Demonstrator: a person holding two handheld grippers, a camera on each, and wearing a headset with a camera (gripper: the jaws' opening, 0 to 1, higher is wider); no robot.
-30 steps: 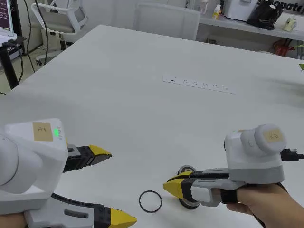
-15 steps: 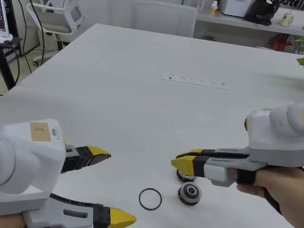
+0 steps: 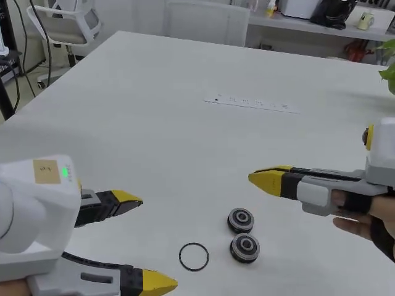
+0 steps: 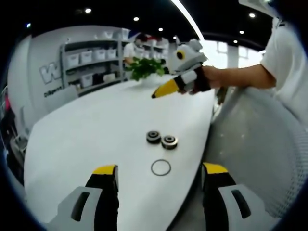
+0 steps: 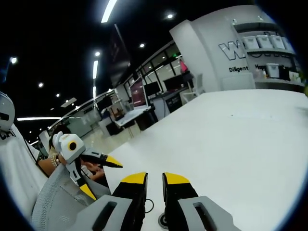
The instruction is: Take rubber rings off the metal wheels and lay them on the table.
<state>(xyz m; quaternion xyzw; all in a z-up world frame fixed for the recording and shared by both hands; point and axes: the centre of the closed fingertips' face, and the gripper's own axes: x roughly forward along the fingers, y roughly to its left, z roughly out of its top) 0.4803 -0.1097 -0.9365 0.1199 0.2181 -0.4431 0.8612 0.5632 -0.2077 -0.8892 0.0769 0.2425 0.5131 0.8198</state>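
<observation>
Holding left gripper point(image 3: 148, 242) fingers wide open near rubber ring point(image 3: 194, 256) lying on tabletop point(image 3: 185, 123) beside two metal wheels point(image 3: 241, 219); holding right gripper point(image 3: 265, 179) raised, fingers closed, empty.

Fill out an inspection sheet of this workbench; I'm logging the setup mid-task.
Surface: white table, with a flat socket strip near the middle.
Job's things: far wheel and near wheel close together; one loose rubber ring lying flat beside them.
Clutter: nothing seen.
Grippers: left gripper open and empty; right gripper shut, holding nothing, above the table beyond the wheels.
Cables: nothing seen on the table.
Surroundings: office chair, shelf, plant leaves.
</observation>
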